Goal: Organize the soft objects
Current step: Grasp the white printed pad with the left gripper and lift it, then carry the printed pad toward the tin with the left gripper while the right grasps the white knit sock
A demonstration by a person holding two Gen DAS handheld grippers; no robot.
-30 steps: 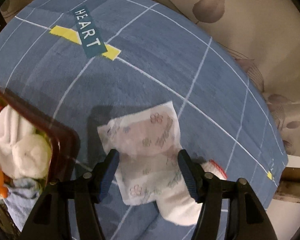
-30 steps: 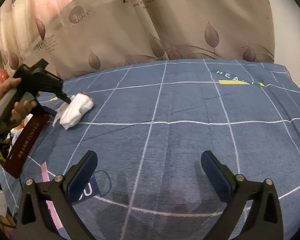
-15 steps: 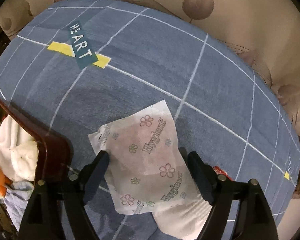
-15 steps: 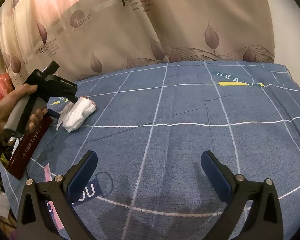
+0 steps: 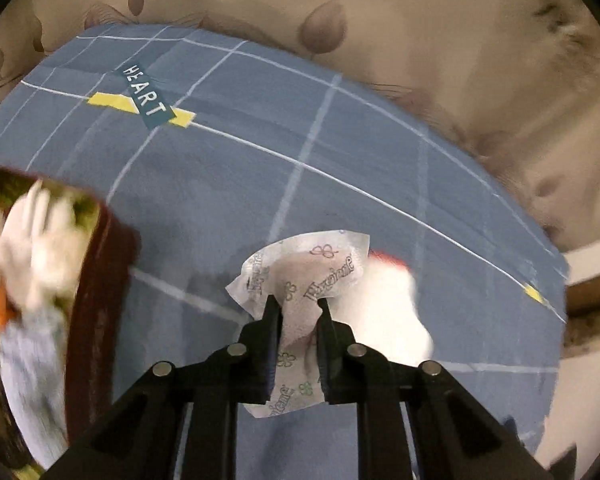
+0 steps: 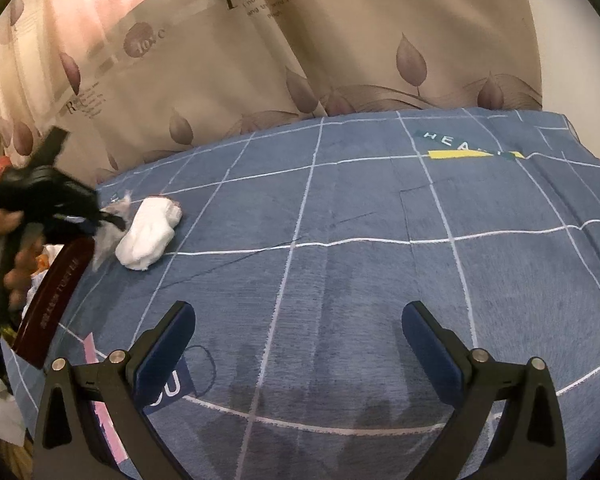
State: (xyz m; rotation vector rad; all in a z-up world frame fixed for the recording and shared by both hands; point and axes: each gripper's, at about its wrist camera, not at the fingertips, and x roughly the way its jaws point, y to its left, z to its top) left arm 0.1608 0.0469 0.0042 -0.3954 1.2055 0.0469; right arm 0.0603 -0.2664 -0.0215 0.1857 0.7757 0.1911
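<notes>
Left gripper [image 5: 296, 304], fingers just closed, pinching the printed tissue packet [image 5: 300, 272] low in frame above the blue bedspread [image 5: 228, 184] (white sock [image 5: 396, 312] blurred beside it). Right gripper [image 6: 300, 332] fingers spread wide, holding nothing.

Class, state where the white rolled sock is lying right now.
In the right wrist view the white sock lies on the blue bedspread at far left, just right of the left gripper and the dark red box.
</notes>
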